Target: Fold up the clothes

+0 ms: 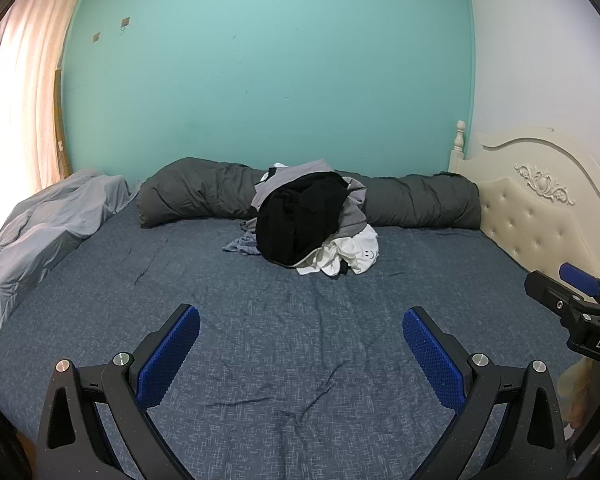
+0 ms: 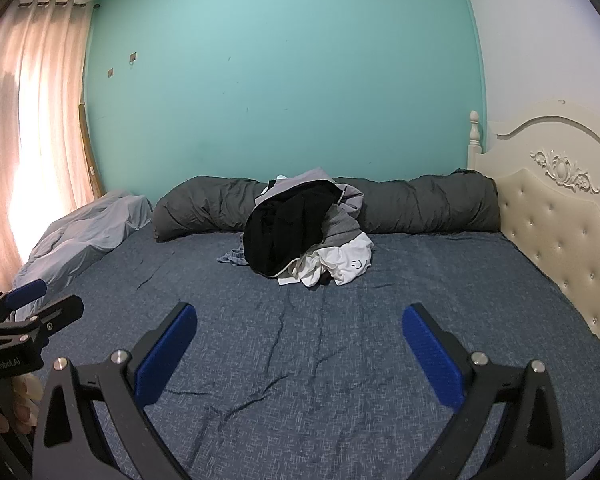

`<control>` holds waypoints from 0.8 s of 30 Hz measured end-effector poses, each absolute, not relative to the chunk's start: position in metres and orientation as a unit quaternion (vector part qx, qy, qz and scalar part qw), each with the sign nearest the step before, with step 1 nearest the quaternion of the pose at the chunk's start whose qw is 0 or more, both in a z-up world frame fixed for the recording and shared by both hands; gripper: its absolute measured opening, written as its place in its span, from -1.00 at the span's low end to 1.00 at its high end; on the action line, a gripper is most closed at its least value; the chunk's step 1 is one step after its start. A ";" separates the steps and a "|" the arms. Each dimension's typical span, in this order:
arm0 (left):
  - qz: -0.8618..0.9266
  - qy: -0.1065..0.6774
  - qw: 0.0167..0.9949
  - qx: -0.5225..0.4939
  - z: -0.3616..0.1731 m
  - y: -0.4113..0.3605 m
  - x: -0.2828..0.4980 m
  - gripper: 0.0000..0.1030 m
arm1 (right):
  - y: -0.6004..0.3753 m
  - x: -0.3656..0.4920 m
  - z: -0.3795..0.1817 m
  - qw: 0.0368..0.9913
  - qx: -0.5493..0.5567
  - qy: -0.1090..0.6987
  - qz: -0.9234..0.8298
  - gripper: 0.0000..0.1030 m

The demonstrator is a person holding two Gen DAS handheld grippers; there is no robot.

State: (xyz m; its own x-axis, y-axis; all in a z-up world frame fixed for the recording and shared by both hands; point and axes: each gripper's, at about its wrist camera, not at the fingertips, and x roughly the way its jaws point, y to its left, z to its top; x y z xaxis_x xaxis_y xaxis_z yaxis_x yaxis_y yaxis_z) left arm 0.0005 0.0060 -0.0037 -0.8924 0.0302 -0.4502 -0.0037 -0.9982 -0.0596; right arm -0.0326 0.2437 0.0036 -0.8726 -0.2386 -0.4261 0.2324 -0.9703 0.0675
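With my left gripper (image 1: 301, 334) and right gripper (image 2: 299, 330) both spread wide and empty, I judged the soft, limp black-grey-white clothes heap (image 1: 308, 222) at twelve o'clock best pinched by its top black layer.

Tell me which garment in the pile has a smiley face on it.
The white garment at the pile's front right; the black garment and grey ones above it show no print.
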 end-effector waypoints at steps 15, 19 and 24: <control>0.972 -0.026 0.012 -0.235 -0.006 0.006 -0.004 1.00 | 0.248 -0.036 -0.003 0.124 0.227 -0.014 -0.966 1.00; 0.972 -0.024 0.011 -0.235 -0.010 0.004 -0.010 1.00 | 0.251 -0.046 -0.008 0.127 0.238 -0.024 -0.963 1.00; 0.971 -0.028 0.004 -0.238 -0.018 -0.005 -0.024 1.00 | 0.247 -0.063 -0.019 0.139 0.248 -0.018 -0.959 1.00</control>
